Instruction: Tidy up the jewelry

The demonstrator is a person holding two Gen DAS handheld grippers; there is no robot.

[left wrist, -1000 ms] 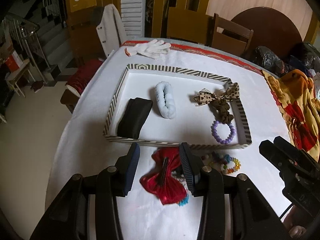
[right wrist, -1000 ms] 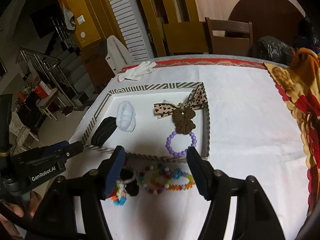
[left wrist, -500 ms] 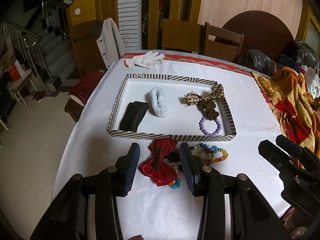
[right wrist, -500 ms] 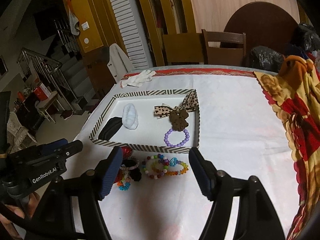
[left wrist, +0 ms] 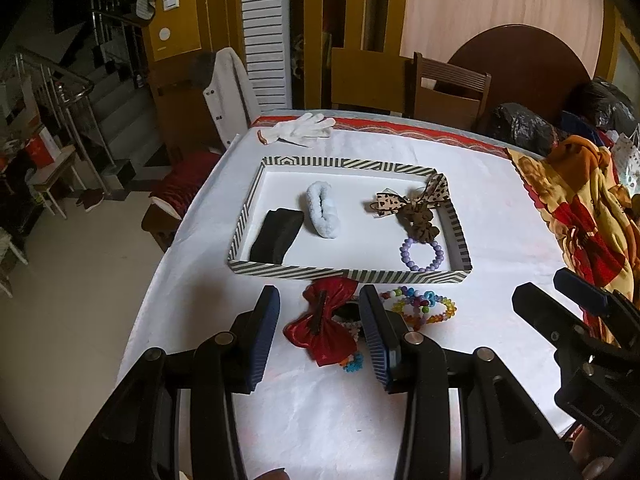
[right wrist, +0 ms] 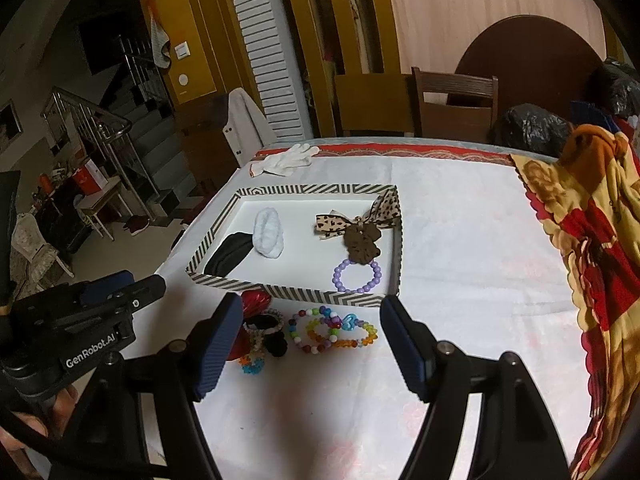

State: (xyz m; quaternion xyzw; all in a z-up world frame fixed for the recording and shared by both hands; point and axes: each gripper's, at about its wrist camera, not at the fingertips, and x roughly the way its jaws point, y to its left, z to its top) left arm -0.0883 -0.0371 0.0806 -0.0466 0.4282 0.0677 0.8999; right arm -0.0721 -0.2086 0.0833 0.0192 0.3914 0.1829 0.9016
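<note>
Pulled back from tray [left wrist: 348,274]; right gripper [right wrist: 312,344] just widened, left gripper [left wrist: 320,332] released, both empty. Beaded bracelets [right wrist: 332,330]: light, slippery — pinch across strands.

Wooden chair [left wrist: 450,92], louvred door [left wrist: 264,32], staircase [left wrist: 80,92], pale floor [left wrist: 72,280]

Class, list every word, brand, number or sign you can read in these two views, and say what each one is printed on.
"GenRobot.AI": white lettering on the black body of the left gripper, seen in the right wrist view.
"DA": embossed letters, cut off, on the body of the right gripper, seen in the left wrist view.
Red box by the stairs: print too small to read.
Nothing legible on the tray or jewelry.
</note>
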